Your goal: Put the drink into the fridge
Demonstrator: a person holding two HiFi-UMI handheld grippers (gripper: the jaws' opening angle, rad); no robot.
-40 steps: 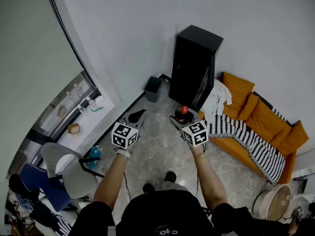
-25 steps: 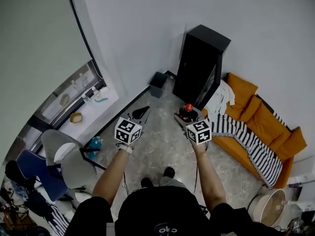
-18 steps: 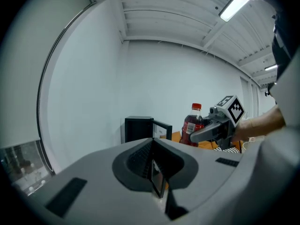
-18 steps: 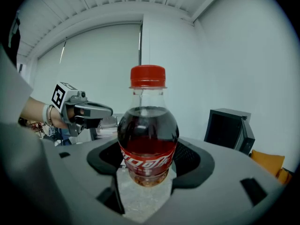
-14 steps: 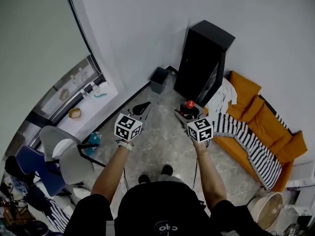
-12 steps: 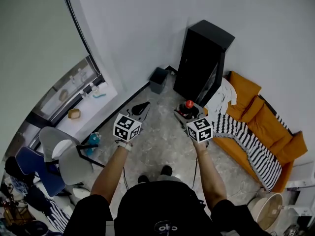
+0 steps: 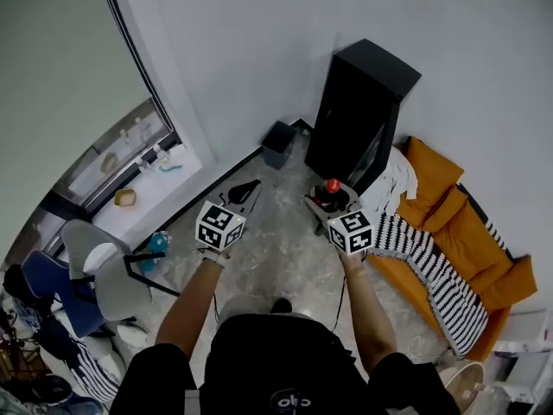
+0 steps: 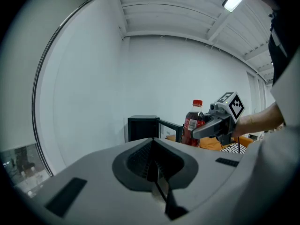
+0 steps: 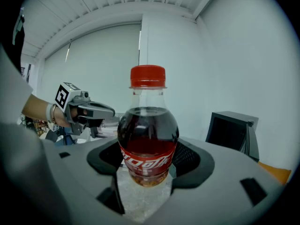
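A cola bottle (image 9: 148,139) with a red cap stands upright between the jaws of my right gripper (image 9: 148,172), which is shut on its lower body. In the head view the bottle (image 7: 331,190) is held over the floor just in front of the tall black fridge (image 7: 363,111), whose door stands ajar. My left gripper (image 7: 243,192) is level with it to the left, jaws together and empty. The left gripper view shows the fridge (image 8: 143,125) ahead, with the bottle (image 8: 192,125) to its right.
An orange sofa (image 7: 471,223) with a striped blanket and a white cloth (image 7: 393,178) stands right of the fridge. A small dark bin (image 7: 278,143) sits against the wall to the fridge's left. Chairs (image 7: 108,275) and a window ledge (image 7: 151,167) with small items lie at the left.
The person has stepped forward, so the fridge is closer. Both grippers keep their pose; the bottle stays in the right one.
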